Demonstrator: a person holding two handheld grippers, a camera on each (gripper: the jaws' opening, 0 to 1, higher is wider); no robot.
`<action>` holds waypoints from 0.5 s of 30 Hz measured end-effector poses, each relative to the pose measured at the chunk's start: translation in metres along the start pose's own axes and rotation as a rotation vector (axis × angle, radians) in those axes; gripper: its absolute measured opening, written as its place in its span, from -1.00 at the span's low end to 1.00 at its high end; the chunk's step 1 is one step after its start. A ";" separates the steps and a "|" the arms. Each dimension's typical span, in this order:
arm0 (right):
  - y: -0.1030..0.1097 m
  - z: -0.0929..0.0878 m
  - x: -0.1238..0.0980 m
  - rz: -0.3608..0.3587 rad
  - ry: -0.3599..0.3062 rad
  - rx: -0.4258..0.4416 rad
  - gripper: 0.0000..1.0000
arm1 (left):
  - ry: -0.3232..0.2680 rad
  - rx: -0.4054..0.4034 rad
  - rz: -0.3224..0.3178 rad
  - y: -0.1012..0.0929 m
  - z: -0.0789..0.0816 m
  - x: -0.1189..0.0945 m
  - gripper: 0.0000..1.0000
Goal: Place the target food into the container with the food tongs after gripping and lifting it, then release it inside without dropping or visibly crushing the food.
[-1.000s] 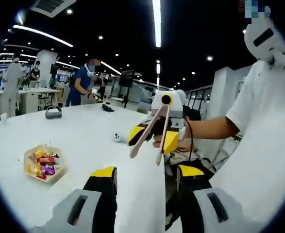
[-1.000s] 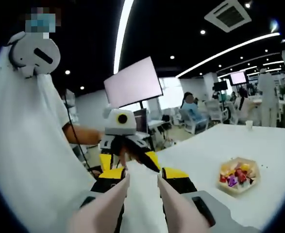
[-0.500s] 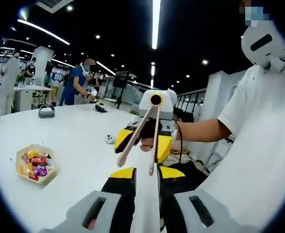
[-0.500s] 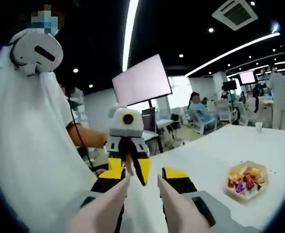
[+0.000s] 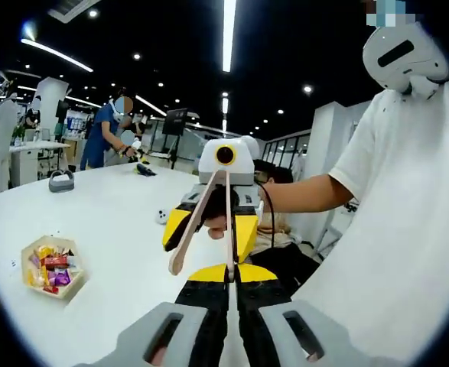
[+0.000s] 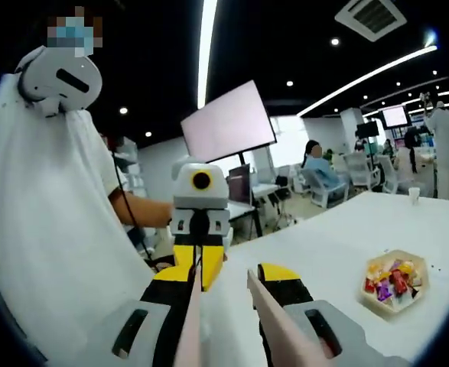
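Above the white table (image 5: 109, 222), left tool (image 5: 231, 277) is closed, empty; right tool (image 6: 226, 281) grips splayed tongs (image 5: 201, 222).

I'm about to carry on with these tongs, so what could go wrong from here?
The left gripper looks shut on one arm of the food tongs; pulling could twist them out of the right gripper. The other arm splays wide, so the tongs may close crookedly on the wrapped sweets and crush or drop one.

Before you, a white table (image 5: 117, 222) carries a tray of wrapped sweets (image 5: 50, 265), a headset (image 5: 60, 181) and a small white object (image 5: 161, 216).
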State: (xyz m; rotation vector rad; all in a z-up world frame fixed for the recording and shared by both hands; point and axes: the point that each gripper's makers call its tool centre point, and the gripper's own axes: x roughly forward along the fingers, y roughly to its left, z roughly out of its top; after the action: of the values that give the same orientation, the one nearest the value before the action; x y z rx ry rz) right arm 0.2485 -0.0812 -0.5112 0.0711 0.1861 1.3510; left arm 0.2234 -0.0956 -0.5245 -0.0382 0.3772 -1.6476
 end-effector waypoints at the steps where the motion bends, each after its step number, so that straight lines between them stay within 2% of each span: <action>1: -0.001 0.000 -0.002 -0.009 0.002 -0.011 -0.34 | 0.010 0.018 0.010 0.003 -0.002 -0.001 -1.00; 2: -0.001 -0.001 -0.004 -0.008 0.003 0.015 -0.34 | 0.017 0.011 0.010 0.003 -0.003 -0.002 -1.00; 5: -0.009 -0.007 -0.013 -0.043 0.055 -0.001 -0.31 | 0.040 0.039 0.036 0.009 -0.006 -0.006 -1.00; 8: -0.014 -0.024 -0.023 -0.081 0.194 -0.041 -0.19 | 0.082 0.070 0.067 0.017 -0.011 -0.011 -1.00; 10: -0.015 -0.032 -0.028 -0.101 0.267 -0.091 -0.18 | 0.134 0.127 0.082 0.021 -0.017 -0.014 -1.00; 15: -0.014 -0.052 -0.040 -0.134 0.439 -0.157 -0.15 | 0.160 0.144 0.106 0.025 -0.019 -0.014 -1.00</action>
State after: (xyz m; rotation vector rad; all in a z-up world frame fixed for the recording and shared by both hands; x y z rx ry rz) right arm 0.2451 -0.1261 -0.5608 -0.3676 0.4450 1.2289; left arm 0.2447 -0.0794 -0.5465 0.2188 0.3746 -1.5727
